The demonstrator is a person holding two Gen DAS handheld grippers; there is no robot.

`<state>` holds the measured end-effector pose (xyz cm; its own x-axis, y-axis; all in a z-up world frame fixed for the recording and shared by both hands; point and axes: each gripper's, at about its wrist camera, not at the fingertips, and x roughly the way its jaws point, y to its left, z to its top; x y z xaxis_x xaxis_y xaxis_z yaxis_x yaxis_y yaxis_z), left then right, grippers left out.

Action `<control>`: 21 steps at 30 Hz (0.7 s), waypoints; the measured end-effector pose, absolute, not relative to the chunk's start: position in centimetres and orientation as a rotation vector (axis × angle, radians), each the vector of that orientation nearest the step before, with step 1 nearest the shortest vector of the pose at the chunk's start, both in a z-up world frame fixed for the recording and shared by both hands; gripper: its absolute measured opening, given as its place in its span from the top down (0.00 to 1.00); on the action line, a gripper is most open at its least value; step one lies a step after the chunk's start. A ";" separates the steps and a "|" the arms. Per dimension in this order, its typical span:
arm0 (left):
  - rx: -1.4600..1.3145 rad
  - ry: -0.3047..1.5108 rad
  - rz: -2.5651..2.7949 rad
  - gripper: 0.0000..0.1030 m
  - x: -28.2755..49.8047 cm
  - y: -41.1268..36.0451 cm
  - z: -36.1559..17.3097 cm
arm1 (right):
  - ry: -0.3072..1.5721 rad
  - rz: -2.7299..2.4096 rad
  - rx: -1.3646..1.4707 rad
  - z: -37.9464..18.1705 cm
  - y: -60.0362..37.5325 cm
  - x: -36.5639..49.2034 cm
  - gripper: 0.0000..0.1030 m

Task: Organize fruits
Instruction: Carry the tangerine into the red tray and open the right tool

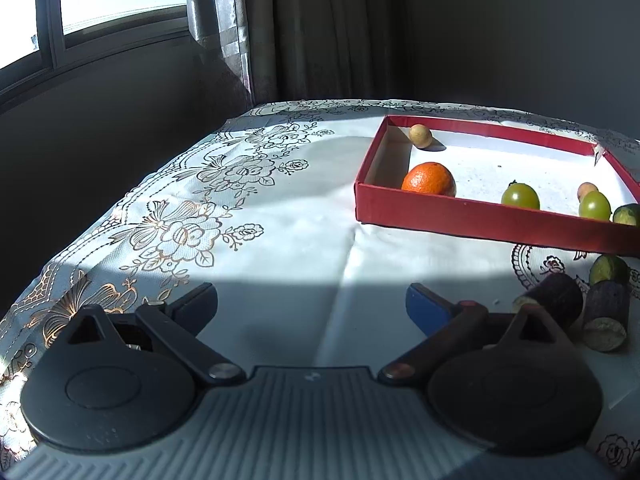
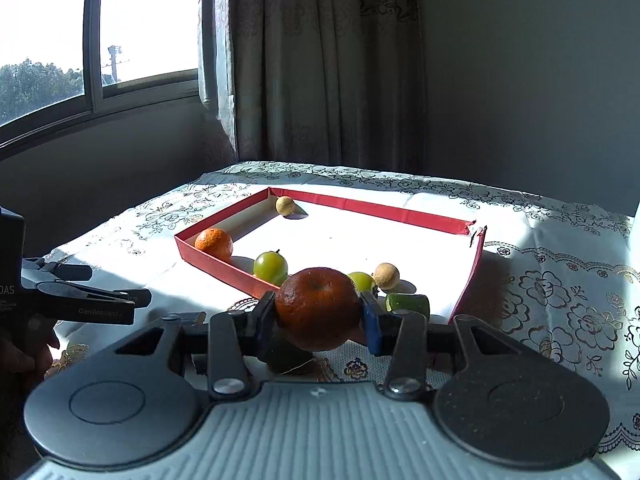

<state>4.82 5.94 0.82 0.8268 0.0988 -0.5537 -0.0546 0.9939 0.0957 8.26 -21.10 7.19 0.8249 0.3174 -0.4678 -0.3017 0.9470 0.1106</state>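
A red tray (image 1: 480,216) (image 2: 360,204) sits on the flowered tablecloth. In it lie an orange (image 1: 429,179) (image 2: 214,244), two tan longans (image 1: 420,136) (image 2: 386,276), two green round fruits (image 1: 520,197) (image 2: 271,267) and a green piece (image 2: 408,305). My right gripper (image 2: 318,316) is shut on a darker orange (image 2: 318,308), held just before the tray's near edge. My left gripper (image 1: 312,304) is open and empty over the cloth, left of the tray; it also shows in the right wrist view (image 2: 138,298). Two dark sugarcane pieces (image 1: 556,300) and a green fruit (image 1: 608,270) lie outside the tray.
The table (image 1: 180,220) ends at the left and back, near a dark wall, a window (image 2: 48,40) and curtains (image 2: 320,60). A dark object (image 2: 288,356) lies under the held orange.
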 end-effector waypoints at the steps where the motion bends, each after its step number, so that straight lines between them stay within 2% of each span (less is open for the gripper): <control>1: 0.076 0.592 0.081 0.03 4.8 5.9 0.8 | 0.496 0.313 0.028 7.4 -21.2 9.2 0.59; 21: 0.057 0.600 0.064 0.03 4.9 6.1 0.7 | 0.612 0.327 -0.069 3.2 -15.4 18.0 0.58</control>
<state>4.85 6.09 0.66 0.8236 0.0766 -0.5619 -0.0436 0.9965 0.0719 18.02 -15.36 3.24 0.7685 0.2810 -0.5748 -0.3218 0.9462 0.0323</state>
